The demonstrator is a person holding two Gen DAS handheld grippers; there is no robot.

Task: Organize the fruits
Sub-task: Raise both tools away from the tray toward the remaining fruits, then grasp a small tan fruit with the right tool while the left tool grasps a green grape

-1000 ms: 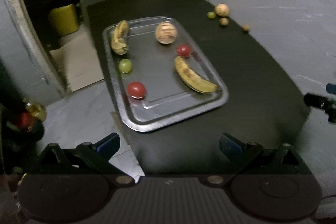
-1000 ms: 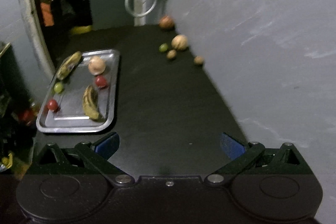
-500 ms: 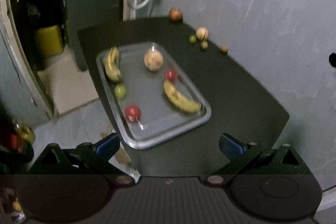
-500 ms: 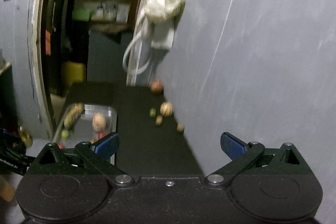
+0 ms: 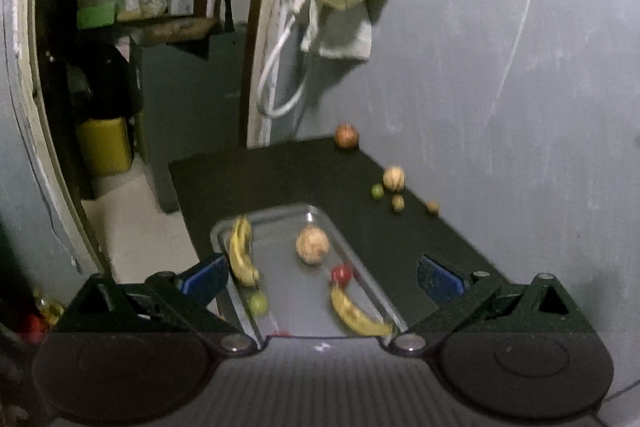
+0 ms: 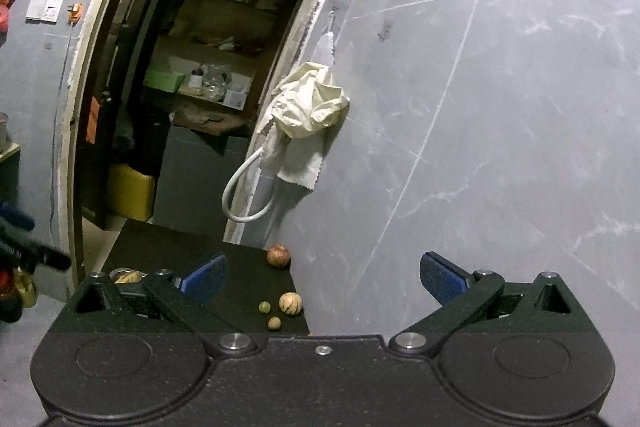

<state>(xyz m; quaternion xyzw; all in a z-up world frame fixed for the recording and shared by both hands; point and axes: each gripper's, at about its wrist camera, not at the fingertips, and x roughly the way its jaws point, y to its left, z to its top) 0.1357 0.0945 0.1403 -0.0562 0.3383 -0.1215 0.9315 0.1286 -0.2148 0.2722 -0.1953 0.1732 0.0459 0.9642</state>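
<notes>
While the metal tray (image 5: pixel 224 227) lies on the dark table (image 5: pixel 280 171), its long axis runs from the camera away toward the far wall, a little slanted to the left. On the tray, near its left rim, one banana (image 5: pixel 241 253) lies lengthwise, its long axis almost along the rim, with the curved end nearer the camera. A second banana (image 5: pixel 356 313) lies near the right rim at the near end, pointing from the tray's middle toward the near right corner. Between them, toward the far half of the tray, sits a round pale-brown fruit (image 5: pixel 312 245). Just before it, near the right rim, is a small red fruit (image 5: pixel 341 273), touching or almost touching the tip of the second banana. A small green fruit (image 5: pixel 258 303) lies below the first banana, near the left rim; it is blurred.

Beyond the tray, along the wall side of the table, more fruits lie apart from it: a reddish-brown round one (image 5: pixel 346 135) at the far corner, then a pale striped one (image 5: pixel 394 179) with a small green one (image 5: pixel 377 191) just beside it, and two small brown ones (image 5: pixel 398 203) (image 5: pixel 432 207) nearer.

The left gripper (image 5: pixel 320 277) hangs above the near part of the tray with its jaws spread wide and nothing between them. The right gripper (image 6: pixel 322 277) is likewise wide apart and carries nothing; it looks toward the wall and a pale cloth (image 6: pixel 310 107) hanging by the doorway
</notes>
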